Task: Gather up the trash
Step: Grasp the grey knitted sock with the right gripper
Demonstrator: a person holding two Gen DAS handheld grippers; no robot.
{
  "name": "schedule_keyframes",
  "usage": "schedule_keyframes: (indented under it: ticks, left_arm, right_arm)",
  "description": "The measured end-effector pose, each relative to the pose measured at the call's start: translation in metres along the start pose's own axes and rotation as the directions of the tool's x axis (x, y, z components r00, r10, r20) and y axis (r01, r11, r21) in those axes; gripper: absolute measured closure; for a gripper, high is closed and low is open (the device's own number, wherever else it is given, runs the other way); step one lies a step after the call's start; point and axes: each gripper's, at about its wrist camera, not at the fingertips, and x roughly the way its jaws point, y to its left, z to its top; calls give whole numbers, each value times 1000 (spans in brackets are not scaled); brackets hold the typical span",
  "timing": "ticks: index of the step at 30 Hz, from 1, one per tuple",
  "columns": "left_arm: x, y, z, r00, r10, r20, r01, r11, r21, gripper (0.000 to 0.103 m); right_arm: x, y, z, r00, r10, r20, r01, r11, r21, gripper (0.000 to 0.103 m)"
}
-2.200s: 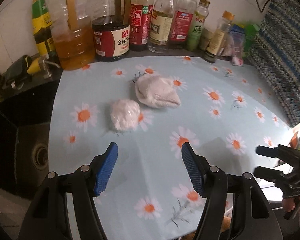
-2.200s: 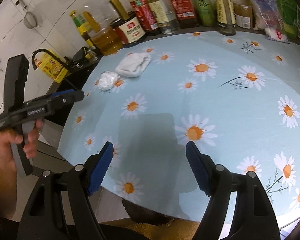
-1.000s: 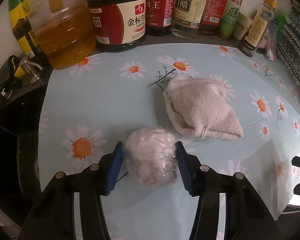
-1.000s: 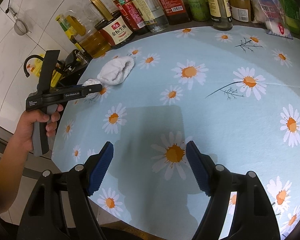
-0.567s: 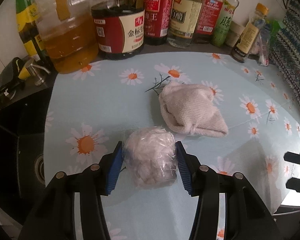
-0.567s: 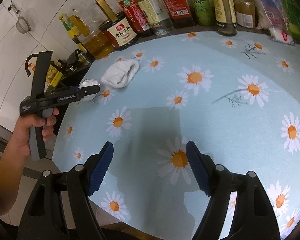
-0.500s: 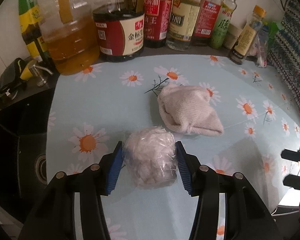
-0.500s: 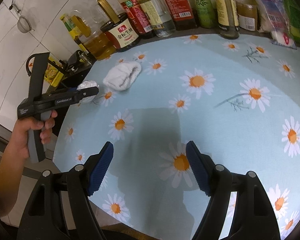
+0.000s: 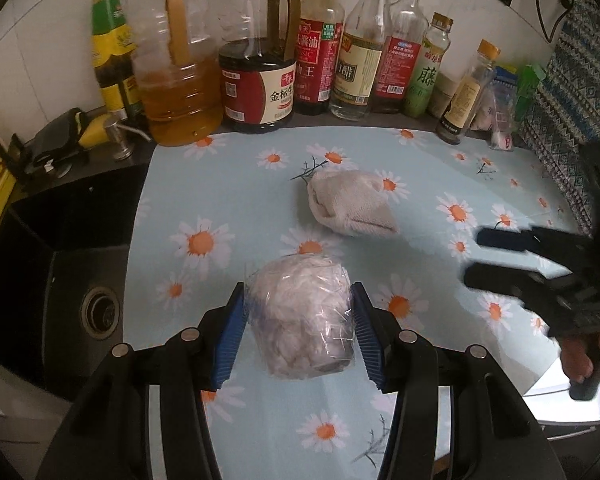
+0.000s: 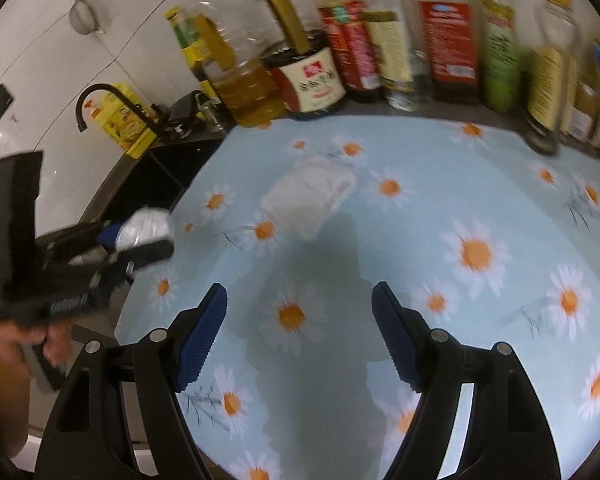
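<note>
Seen from the left wrist, the left gripper (image 9: 298, 324) clamps a crumpled plastic-wrapped wad (image 9: 302, 316) between both blue pads, clear of the daisy tablecloth (image 9: 428, 168). From the right wrist, blurred, the right gripper (image 10: 299, 338) hangs wide and empty; the wad (image 10: 144, 229) sits far left, nearer the left hand (image 10: 40, 334).

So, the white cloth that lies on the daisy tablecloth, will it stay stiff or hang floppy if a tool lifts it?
Probably floppy: the white cloth lies crumpled in soft folds, so it should sag when lifted. It looks light for its size. Its knitted surface seems rough, so it is unlikely to slip, and it should not roll.
</note>
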Motion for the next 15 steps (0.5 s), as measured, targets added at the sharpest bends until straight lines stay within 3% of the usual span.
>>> schedule_keyframes:
  ticks: [7, 15]
  left_arm:
    - [-9, -2, -6, 1000, 8, 6, -7, 1000, -31, 54]
    - [0, -1, -8, 999, 30, -13, -31, 998, -57, 54]
  right_arm:
    - [25, 8, 27, 1000, 19, -15, -20, 998, -63, 28]
    - [64, -6, 59, 999, 9, -48, -12, 998, -55, 28]
